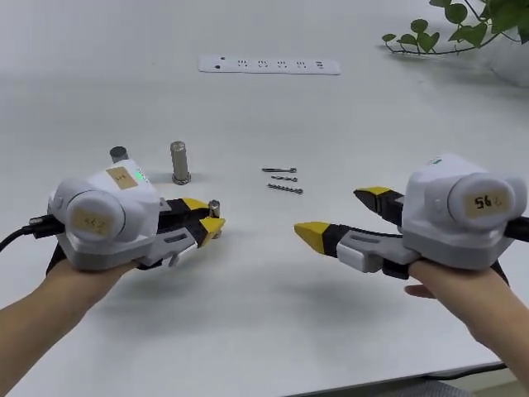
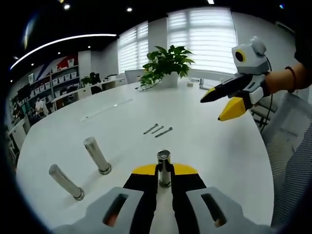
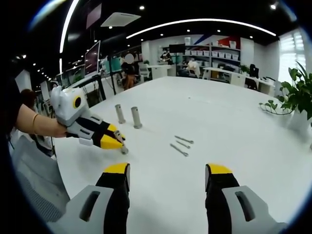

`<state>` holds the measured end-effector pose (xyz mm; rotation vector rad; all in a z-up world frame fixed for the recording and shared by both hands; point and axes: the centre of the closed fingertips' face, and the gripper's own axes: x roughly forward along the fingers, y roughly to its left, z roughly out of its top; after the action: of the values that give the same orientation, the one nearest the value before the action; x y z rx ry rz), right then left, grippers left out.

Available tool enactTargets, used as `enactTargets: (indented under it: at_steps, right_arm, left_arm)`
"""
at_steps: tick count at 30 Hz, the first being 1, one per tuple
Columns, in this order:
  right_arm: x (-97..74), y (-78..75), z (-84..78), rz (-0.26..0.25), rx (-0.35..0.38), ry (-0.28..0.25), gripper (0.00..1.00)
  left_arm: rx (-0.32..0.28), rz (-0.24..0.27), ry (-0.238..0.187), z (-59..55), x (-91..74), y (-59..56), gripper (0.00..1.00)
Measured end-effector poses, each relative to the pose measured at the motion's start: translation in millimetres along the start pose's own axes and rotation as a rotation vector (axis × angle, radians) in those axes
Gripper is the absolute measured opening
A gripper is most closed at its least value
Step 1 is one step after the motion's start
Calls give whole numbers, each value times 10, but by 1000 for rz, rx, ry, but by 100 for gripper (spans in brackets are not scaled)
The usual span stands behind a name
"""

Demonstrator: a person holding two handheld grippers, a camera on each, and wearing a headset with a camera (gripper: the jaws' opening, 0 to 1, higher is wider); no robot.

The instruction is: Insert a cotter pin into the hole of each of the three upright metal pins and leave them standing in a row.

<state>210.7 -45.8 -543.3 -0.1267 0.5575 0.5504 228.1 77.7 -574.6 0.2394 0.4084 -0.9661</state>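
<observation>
White table [image 1: 264, 107]: lower left, the left gripper [image 1: 208, 215] clamps one metal pin [image 1: 214, 206] (two other pins [image 1: 179, 162] stand above it); lower right, the right gripper [image 1: 331, 210] gapes wide; cotter pins [image 1: 283, 179] lie centre.

I list, off-task: one white power strip [image 1: 269, 64], flat on the white table [image 1: 248, 331], well beyond the left gripper [image 1: 207, 215]; one leafy potted plant [image 1: 463, 25], far beyond the right gripper [image 1: 341, 212]; window blinds [image 2: 209, 34] behind that plant.
</observation>
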Motion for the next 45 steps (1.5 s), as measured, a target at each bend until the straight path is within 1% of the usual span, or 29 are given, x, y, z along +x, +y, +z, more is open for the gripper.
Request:
enactTargets:
  at_steps: [3,6,12,13,15,18,19,20,22,23,26,27,30,31,32,34,37,41,44,45]
  right_arm:
    - [6,7,-9,5,-6,10,58]
    - [17,19,-6,16,-12,17,56]
    - [48,-2,71,37,-32,24,53]
    - [55,-7,86,42,-32,25,51]
    - [73,-18,117,52,-24,32,48]
    - [117,-41,156,61,-17,34,46]
    - [132,-47,165,63,-18,35,45]
    - [143,-48,169,66,-26,39,44]
    - [185,-73,180,67,-38,47,41]
    - [211,-88,184,71,-40,55,41]
    - [264,-106,212,78,-48,56,39]
    - [280,-109,223,82,-52,55,39]
    - [327,-121,261,85,-66,46,38]
    - [339,-124,264,85,-71,46,38]
    - [381,-161,278,87,-74,46,39]
    - [394,-164,275,93,-73,49,39]
    - [406,-142,257,108,-92,58,39]
    - [419,-136,257,134,-116,79,39]
    - [442,-178,293,154,-141,88,39]
    - [445,-182,286,170,-152,110,38]
  left_arm:
    - [-2,4,0,2,1,9,10]
    - [-5,4,0,5,1,14,12]
    - [-37,16,-5,37,-31,25,23]
    - [-48,20,-1,37,-40,28,26]
    - [-65,28,-6,61,-69,30,28]
    - [-107,45,-10,87,-118,37,34]
    - [-111,51,-11,94,-133,41,37]
    - [-113,58,-15,103,-147,48,38]
    - [-137,74,-14,110,-181,64,43]
    - [-159,85,-13,105,-201,76,46]
    - [-159,104,-7,102,-253,89,51]
    - [-164,115,3,89,-278,95,53]
    - [-181,130,9,80,-326,102,63]
    - [-184,135,10,82,-349,99,64]
    - [-187,137,10,84,-365,95,65]
    - [-192,143,9,93,-396,82,69]
    - [-199,146,6,104,-435,61,72]
    - [-225,157,10,93,-491,39,76]
    - [-220,165,15,85,-523,9,77]
    - [-213,167,20,77,-530,-4,77]
